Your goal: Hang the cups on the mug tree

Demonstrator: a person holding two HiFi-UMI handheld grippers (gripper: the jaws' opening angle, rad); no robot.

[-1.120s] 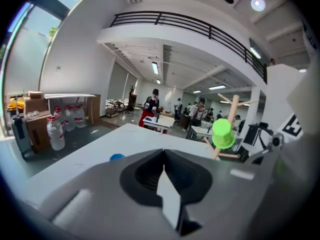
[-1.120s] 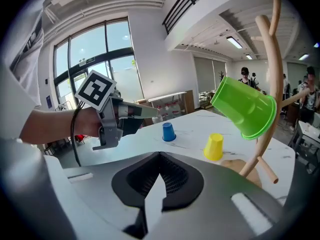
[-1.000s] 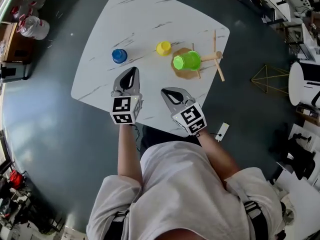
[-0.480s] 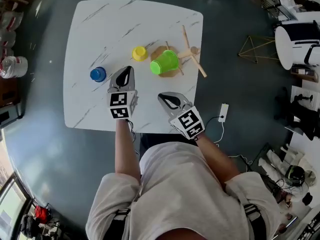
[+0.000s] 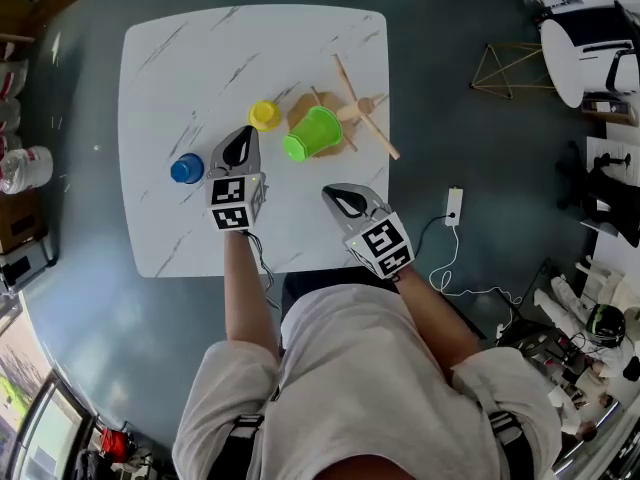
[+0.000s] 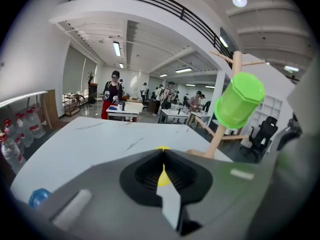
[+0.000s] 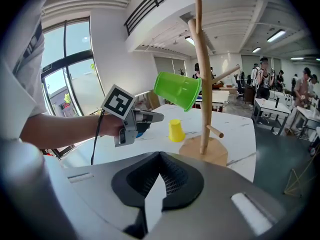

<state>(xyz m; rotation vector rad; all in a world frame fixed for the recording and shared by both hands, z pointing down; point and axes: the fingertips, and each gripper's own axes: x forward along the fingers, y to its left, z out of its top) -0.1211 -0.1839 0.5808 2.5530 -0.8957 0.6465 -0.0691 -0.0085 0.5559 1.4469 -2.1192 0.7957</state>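
Fingers on the left gripper (image 5: 244, 133) are shut tight with nothing between them, their tips just short of the yellow cup (image 5: 264, 115), which stands narrow end up on the white marbled surface (image 5: 180, 68). The right gripper (image 5: 331, 191) is likewise closed and empty (it hangs nearer the person's edge). A green cup (image 5: 311, 134) hangs tilted on a peg of the wooden mug tree (image 5: 362, 110); the blue cup (image 5: 186, 169) sits apart, left of the left gripper.
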